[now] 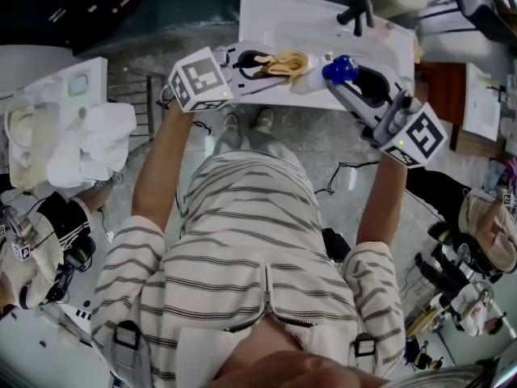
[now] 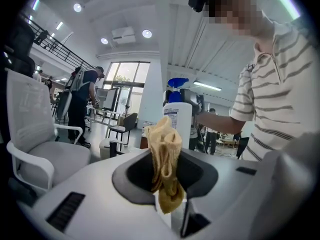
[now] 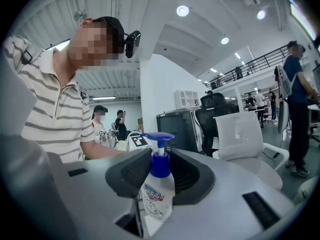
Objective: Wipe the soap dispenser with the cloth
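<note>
Cloth (image 2: pixel 166 154) pinched in left claw (image 2: pixel 167 176); right claw (image 3: pixel 156 181) clamps soap dispenser (image 3: pixel 156 200) just beside cloth.

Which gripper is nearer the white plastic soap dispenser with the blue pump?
Right. The right gripper is clamped on the soap dispenser; the left gripper holds the yellow cloth just beside it.

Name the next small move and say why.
Probably slide the cloth, clamped in the left gripper, against the soap dispenser and rub its side: the right gripper holds the dispenser right beside the cloth, though contact can't be told.
</note>
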`<state>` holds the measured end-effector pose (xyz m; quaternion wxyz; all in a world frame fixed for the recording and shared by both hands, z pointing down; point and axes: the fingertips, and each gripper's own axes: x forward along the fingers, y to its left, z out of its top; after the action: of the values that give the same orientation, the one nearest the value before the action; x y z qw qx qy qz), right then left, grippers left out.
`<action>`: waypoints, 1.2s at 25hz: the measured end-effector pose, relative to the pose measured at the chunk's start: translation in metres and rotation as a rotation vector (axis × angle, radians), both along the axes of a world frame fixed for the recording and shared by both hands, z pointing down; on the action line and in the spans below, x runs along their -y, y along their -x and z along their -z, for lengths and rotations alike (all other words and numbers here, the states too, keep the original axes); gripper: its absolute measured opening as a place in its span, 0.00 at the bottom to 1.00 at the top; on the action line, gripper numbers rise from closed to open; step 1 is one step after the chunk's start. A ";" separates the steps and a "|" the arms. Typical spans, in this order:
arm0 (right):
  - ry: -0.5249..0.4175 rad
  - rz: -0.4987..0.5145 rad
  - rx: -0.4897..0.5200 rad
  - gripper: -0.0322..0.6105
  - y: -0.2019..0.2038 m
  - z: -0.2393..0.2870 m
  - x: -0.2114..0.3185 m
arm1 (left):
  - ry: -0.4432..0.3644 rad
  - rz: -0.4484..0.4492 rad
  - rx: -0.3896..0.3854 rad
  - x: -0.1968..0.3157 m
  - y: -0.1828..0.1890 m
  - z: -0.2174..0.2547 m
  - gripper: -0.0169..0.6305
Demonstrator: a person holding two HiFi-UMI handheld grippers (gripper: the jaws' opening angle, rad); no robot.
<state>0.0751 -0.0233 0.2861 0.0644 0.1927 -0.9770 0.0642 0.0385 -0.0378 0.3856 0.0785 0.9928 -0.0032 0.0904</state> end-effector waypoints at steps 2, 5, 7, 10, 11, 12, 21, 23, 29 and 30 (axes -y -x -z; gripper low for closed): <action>0.006 -0.004 -0.004 0.24 0.001 -0.003 0.003 | -0.002 0.010 0.002 0.000 0.002 0.000 0.18; 0.016 -0.017 -0.015 0.24 0.000 -0.010 0.007 | -0.001 0.018 0.006 0.000 0.002 -0.002 0.18; 0.021 -0.022 -0.025 0.24 0.000 -0.013 0.009 | -0.004 0.019 0.013 -0.001 0.002 -0.001 0.18; 0.030 -0.038 -0.036 0.24 0.000 -0.016 0.011 | -0.018 0.031 0.015 -0.001 0.003 0.005 0.18; 0.032 -0.046 -0.036 0.24 -0.001 -0.017 0.011 | -0.024 0.039 0.015 -0.001 0.003 0.007 0.18; 0.034 -0.056 -0.036 0.24 -0.001 -0.018 0.012 | -0.029 0.050 0.014 -0.001 0.004 0.010 0.18; 0.048 -0.186 -0.024 0.24 -0.005 -0.026 0.027 | -0.065 0.182 0.008 0.003 0.011 0.029 0.18; 0.044 -0.221 -0.030 0.24 -0.006 -0.028 0.031 | -0.072 0.212 0.007 0.004 0.011 0.034 0.18; 0.048 -0.334 -0.003 0.24 -0.011 -0.031 0.045 | -0.049 0.321 -0.002 0.010 0.010 0.039 0.18; 0.049 -0.351 0.000 0.24 -0.012 -0.031 0.048 | -0.041 0.341 -0.004 0.012 0.010 0.038 0.18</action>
<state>0.0869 -0.0714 0.3175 0.0569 0.3585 -0.9266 0.0985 0.0280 -0.0499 0.3473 0.0726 0.9794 -0.1735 0.0735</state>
